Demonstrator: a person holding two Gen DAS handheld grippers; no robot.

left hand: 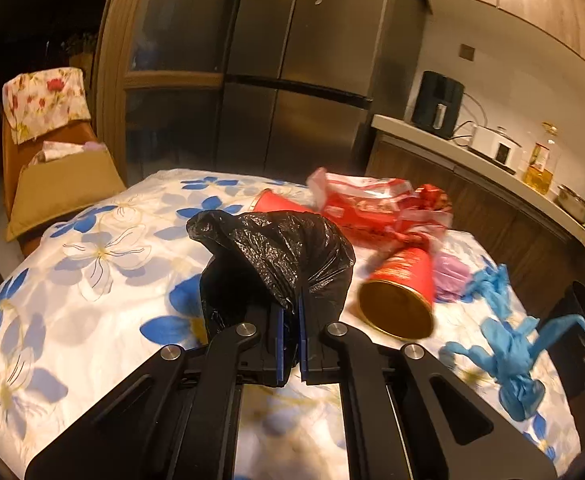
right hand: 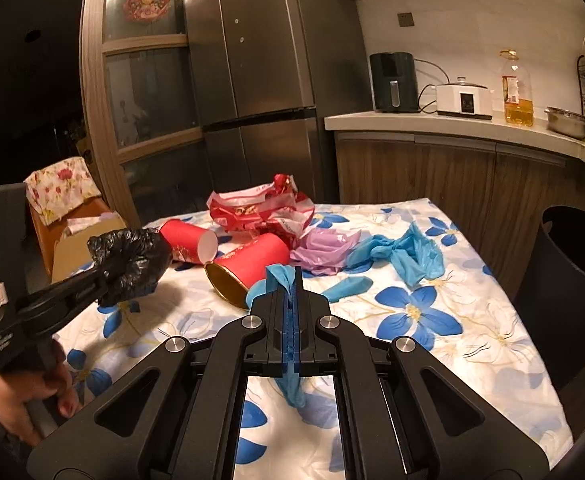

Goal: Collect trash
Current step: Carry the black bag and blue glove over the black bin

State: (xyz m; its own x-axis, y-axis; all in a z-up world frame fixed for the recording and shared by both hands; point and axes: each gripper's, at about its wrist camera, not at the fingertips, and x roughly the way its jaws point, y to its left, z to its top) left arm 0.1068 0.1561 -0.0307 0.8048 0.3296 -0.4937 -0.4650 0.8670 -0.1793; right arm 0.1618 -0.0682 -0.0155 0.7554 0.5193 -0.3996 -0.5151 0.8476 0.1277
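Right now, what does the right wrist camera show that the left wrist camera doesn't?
Only the right wrist view shows the person's hand on the left gripper, the blue scrap pinched in the right gripper, and the dark bin beside the table. Only the left wrist view shows the left pads shut on the black bag up close. Both show the red cups, red wrapper and floral cloth.
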